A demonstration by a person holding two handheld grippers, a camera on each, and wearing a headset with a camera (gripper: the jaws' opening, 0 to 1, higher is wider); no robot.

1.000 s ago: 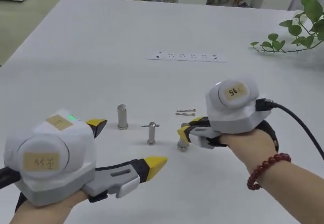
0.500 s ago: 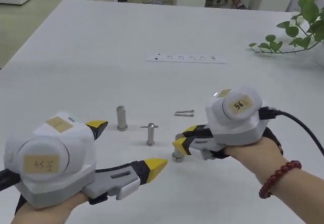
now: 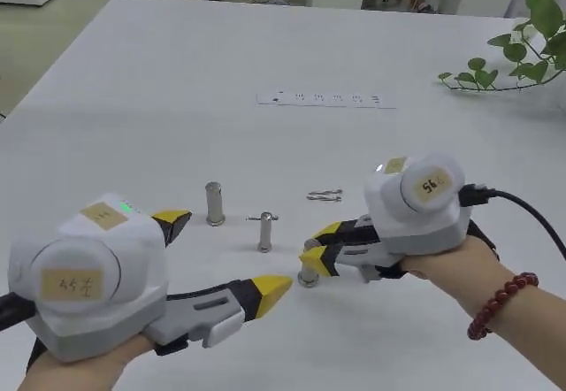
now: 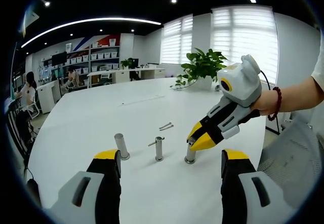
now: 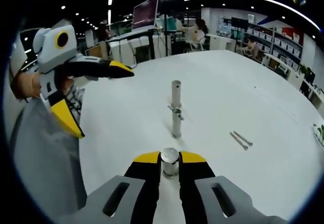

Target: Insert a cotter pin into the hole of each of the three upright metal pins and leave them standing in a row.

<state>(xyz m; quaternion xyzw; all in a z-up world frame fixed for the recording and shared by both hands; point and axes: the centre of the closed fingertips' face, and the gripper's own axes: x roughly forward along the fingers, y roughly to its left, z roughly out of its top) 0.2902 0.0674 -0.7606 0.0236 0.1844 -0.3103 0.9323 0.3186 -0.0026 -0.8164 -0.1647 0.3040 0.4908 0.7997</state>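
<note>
On the white table [image 3: 133,99], only the middle steel pin [image 3: 265,232] carried a cotter pin. My right gripper [image 3: 315,251] clamped the right-hand steel pin [image 3: 309,277]; my left gripper [image 3: 223,251] gaped, empty. The left-hand steel pin [image 3: 214,203] stood bare, with two loose wire cotter pins [image 3: 325,196] nearby: two insertions remained.

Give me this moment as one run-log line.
right gripper: shut on rightmost pin | left gripper: open, empty | middle pin: cotter pin fitted | leftmost pin: bare | loose cotter pins: on table

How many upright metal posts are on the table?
3: the left post stands alone, the middle post has a pin through it, and the right post sits gripped in the right claw.
</note>
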